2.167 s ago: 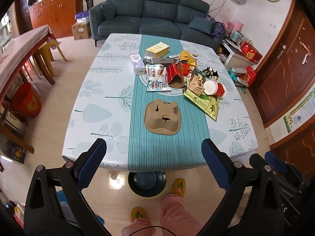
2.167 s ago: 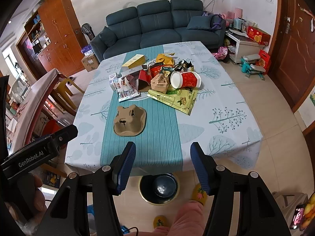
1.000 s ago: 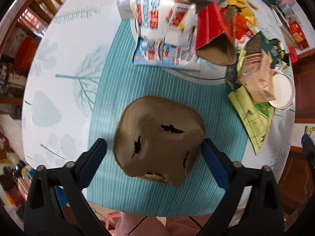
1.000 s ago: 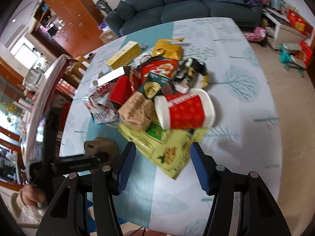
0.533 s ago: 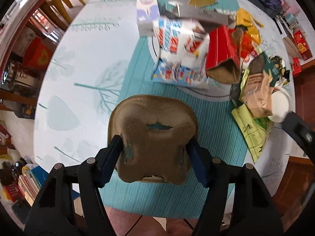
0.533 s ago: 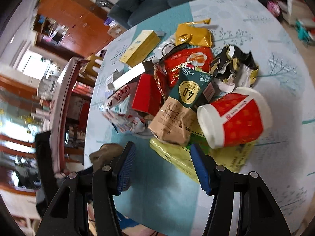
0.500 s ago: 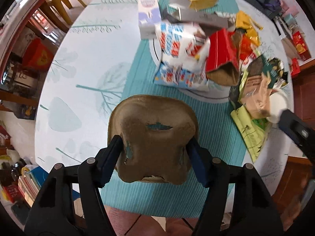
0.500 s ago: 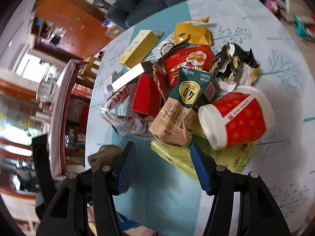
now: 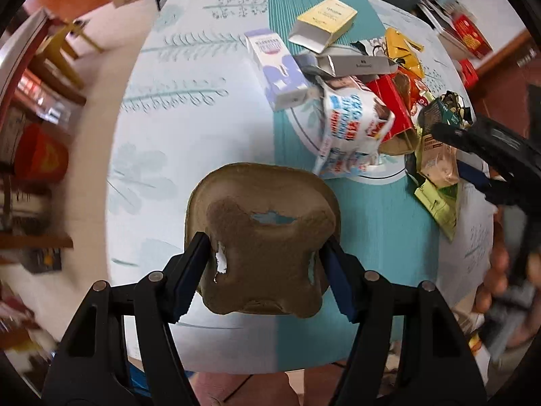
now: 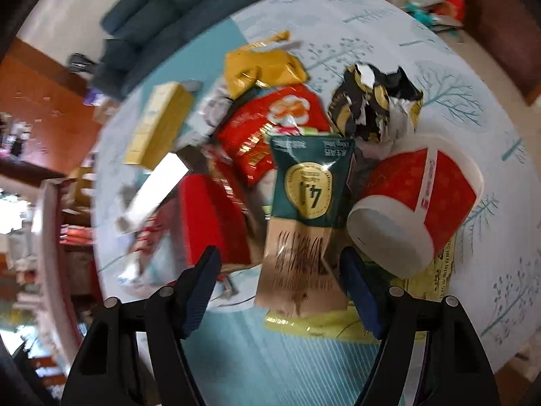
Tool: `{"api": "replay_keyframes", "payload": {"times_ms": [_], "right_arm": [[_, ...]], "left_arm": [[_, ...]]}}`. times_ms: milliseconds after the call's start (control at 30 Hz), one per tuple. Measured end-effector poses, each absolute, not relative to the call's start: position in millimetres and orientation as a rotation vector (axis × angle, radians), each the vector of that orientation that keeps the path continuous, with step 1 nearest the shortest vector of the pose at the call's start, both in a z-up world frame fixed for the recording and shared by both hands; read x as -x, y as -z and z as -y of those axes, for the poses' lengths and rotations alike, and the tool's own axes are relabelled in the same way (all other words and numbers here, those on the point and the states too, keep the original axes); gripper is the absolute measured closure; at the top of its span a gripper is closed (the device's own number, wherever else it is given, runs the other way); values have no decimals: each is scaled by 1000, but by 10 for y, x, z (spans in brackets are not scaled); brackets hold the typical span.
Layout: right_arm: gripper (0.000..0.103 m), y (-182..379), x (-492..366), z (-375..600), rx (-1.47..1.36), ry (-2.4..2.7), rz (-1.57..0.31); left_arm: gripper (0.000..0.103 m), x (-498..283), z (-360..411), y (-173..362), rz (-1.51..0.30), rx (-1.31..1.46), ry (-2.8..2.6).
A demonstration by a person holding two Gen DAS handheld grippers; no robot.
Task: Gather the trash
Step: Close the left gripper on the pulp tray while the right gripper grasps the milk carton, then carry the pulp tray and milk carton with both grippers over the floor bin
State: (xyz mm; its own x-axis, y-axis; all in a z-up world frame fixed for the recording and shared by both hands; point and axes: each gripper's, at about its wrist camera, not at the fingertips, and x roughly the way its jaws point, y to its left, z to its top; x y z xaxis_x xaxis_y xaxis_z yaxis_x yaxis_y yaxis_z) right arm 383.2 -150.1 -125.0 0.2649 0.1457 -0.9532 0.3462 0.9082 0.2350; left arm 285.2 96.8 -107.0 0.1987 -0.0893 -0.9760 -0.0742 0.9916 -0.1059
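My left gripper (image 9: 265, 264) is clamped on the brown pulp cup carrier (image 9: 263, 237), both pads pressed into its sides, and holds it over the near edge of the bench (image 9: 189, 128), above the teal striped runner (image 9: 368, 223). From this view I cannot say for certain whether the carrier is lifted clear of the cloth or resting on it.

My right gripper (image 10: 280, 284) stands wide open with nothing in it, its pads on either side of the lower end of a green and tan coffee pouch (image 10: 304, 216) at the front of the trash heap; the blur keeps me from telling whether they touch it. Just right of the pouch lies a red and white paper cup (image 10: 416, 209) on its side, resting on a yellow-green bag (image 10: 436, 277). Behind them sit a red snack bag (image 10: 270, 128), a crumpled black and gold wrapper (image 10: 375, 101), a yellow foil bag (image 10: 263, 67) and, toward the far left of the heap, a yellow box (image 10: 159, 125).

In the left view the right gripper's black body (image 9: 487, 142) reaches in over the heap from the bench's right edge.
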Motion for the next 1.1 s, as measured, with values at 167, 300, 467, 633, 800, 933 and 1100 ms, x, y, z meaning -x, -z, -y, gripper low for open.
{"api": "replay_keyframes", "payload": {"times_ms": [167, 300, 467, 633, 800, 933, 1100], "right_arm": [[59, 1269, -3727, 1440, -509, 188, -1286], [60, 1051, -3468, 1435, -552, 143, -1218], [60, 672, -3113, 1253, -523, 75, -1137], [60, 383, -2691, 1096, -527, 9, -1097], [61, 203, -2127, 1059, -517, -37, -1071], [61, 153, -1721, 1099, -508, -63, -1063], [61, 139, -1360, 1266, -516, -99, -1056]], "left_arm": [[39, -2813, -1273, 964, -1352, 133, 68], [39, -2764, -1442, 879, -1330, 124, 108], [39, -2751, -1496, 774, -1299, 140, 153], [39, -2705, -1465, 702, -1272, 139, 217], [39, -2554, -1338, 719, -1285, 112, 259], [39, -2341, -1199, 652, -1277, 77, 288], [39, -2050, -1039, 455, -1227, 43, 298]]}}
